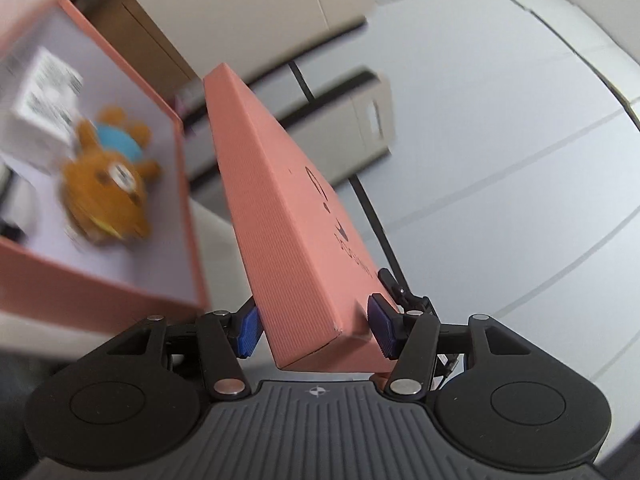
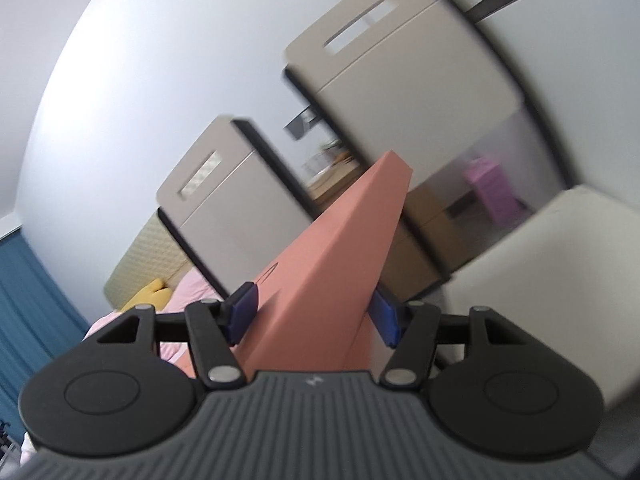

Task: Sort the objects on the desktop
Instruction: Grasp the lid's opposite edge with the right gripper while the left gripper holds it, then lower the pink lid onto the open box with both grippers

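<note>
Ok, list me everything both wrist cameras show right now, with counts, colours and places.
lid: 1, salmon pink, dark print on top, tilted in the air, held at both ends by the claws
open box: 1, salmon pink outside, pale inside, left of the lid
plush bear: 1, orange-brown with blue, lying inside the open box, blurred
white carton: 1, white with printed labels, inside the open box beside the bear
beige cabinets: 2, beige with slot handles, behind the lid
blue curtain: 1, far left in the right wrist view
left claw: 1, black with blue pads, closed on the lid
right claw: 1, black with blue pads, closed on the lid
</note>
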Available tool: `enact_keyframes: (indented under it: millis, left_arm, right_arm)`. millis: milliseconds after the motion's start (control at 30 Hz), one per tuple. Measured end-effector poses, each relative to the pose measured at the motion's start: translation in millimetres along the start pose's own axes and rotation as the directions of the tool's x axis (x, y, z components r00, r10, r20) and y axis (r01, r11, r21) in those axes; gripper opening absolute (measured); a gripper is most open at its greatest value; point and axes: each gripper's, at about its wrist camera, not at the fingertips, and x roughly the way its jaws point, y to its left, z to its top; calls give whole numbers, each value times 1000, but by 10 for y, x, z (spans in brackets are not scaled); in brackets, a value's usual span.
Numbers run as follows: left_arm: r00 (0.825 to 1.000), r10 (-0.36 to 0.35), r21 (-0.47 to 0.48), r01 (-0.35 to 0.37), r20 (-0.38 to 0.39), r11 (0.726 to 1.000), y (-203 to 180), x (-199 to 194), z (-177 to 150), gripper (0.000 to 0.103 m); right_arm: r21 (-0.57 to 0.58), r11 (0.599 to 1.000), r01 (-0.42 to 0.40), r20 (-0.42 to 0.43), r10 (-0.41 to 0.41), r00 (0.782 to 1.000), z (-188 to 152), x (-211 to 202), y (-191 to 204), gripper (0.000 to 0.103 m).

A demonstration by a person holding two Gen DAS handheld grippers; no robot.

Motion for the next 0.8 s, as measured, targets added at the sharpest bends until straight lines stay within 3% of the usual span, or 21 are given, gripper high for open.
enact_keyframes:
  millis: [167, 367, 633, 800]
  left_arm:
    - [994, 68, 1, -68, 88, 998, 217, -329, 339, 60]
    - [986, 132, -63, -126, 98, 990, 657, -417, 627, 59]
    - [962, 228, -136, -208, 150, 969, 940, -510, 764, 59]
    - [946, 286, -97, -273, 153, 957, 837, -474, 784, 62]
  right_arm:
    - [37, 997, -65, -56, 67, 996, -148, 856, 3, 62]
    - [82, 991, -105, -94, 113, 989, -383, 1631, -143, 60]
    - [66, 990, -121, -119, 128, 985, -572, 2187, -158, 60]
    - [86, 986, -140, -115, 150, 982, -737, 2236, -292, 62]
